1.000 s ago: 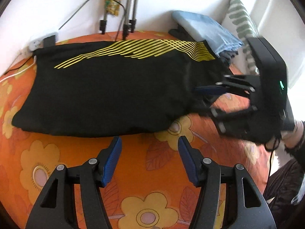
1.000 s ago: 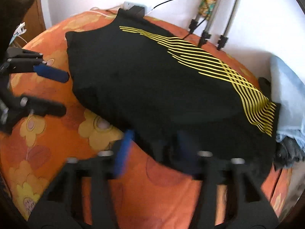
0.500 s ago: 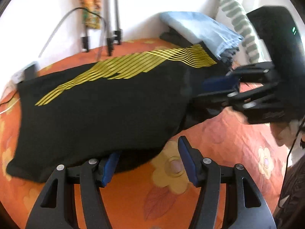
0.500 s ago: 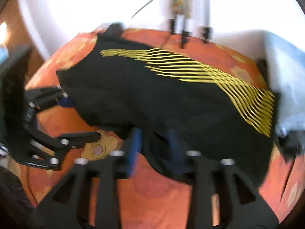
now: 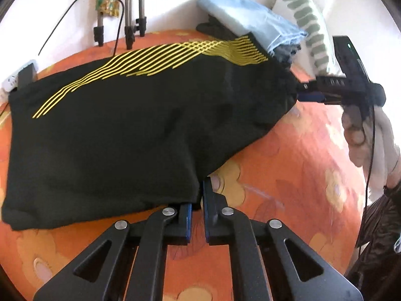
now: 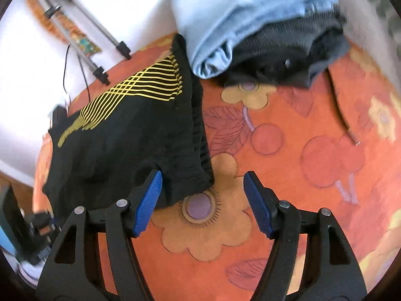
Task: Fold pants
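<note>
OP: Orange floral bedcover (image 5: pixel 300 150) under everything. Black pants w/ yellow stripes (image 5: pixel 125 130) lie across it, waistband end toward the stacked clothes, far end near the wall.

INSP: Stack condition?

OP: Folded pile, light blue on top (image 6: pixel 250 7), sits just beside the waistband corner. Risk 1: a fold swung that way drags or topples the pile.

INSP: Grippers?

OP: Left gripper (image 5: pixel 196 200): fingers together, clamped on the pants' near edge, cloth pinched btwn the blue pads. Right gripper (image 6: pixel 203 195): fingers apart in its own view, waistband corner lying btwn them, nothing pinched. In the left view it sits at the pants' right end; grip not readable from there.

INSP: Failure modes?

OP: Risk 2: I lift left only, the right corner stays down, fabric skews, fold goes crooked. Risk 3: right closes shallow on the ribbed band, slips mid-lift. Risk 4: left bite looks thin, maybe only the top layer, so layers could separate.

INSP: Small items?

OP: Cable (image 5: pixel 120 25) & tripod feet (image 5: pixel 129 37) by the far edge; a swung hem could snag them.
</note>
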`<state>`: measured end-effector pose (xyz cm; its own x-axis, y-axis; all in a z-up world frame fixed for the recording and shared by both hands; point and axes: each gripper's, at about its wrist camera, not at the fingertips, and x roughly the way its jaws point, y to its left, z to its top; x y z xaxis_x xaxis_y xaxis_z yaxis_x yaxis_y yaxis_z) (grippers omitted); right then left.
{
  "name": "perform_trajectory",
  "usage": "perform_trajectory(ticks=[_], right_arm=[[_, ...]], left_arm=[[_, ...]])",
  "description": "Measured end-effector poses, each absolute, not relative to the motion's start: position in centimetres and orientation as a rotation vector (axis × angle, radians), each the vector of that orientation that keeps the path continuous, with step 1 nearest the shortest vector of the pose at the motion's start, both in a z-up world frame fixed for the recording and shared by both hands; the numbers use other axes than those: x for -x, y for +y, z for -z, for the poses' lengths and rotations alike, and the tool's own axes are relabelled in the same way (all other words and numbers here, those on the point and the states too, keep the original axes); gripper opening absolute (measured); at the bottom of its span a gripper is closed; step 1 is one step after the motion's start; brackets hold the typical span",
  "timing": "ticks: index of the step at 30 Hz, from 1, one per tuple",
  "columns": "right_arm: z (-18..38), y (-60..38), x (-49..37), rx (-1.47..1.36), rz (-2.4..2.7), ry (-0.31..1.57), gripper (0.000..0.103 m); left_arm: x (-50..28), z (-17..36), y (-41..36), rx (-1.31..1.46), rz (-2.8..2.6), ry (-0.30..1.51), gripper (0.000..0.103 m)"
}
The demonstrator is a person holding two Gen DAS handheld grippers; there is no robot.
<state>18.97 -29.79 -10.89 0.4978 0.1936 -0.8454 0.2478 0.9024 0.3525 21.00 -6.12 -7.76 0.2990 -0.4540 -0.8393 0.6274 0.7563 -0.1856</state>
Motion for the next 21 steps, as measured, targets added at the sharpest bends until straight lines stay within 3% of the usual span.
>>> perform_trajectory(ticks=[8,10,12,13,15,21], right_arm=[[11.3,-28.0,-20.0,-0.502,0.073,1.008,0.070],[11.4,-28.0,-20.0,-0.495,0.086,1.003,0.053],[11.4,-28.2,-20.1,-0.512,0.098,1.003,0.043],[11.4,-28.2,-20.3,-0.525,0.099,1.003,0.036],[11.6,-28.4,-20.5,-0.552,0.092,1.009,0.032],[10.7,-28.4,-20.5,-0.556,0.087,0.988,0.030]], left_arm=[[-18.6,4.5,-4.7,-0.241,0.728,1.007,0.016],[-18.3,3.5,-4.8,-0.231,0.735,0.977,0.016],[-18.1,3.1,-5.6,-0.261,0.742,0.940,0.017],[-18.3,3.1,-6.0,-0.271,0.744,0.932,0.022],[-18.8,3.2,-6.9,-0.259,0.751,0.926,0.031],[-21.7,4.3,-6.4,-0.101,0.720,0.943,0.031]])
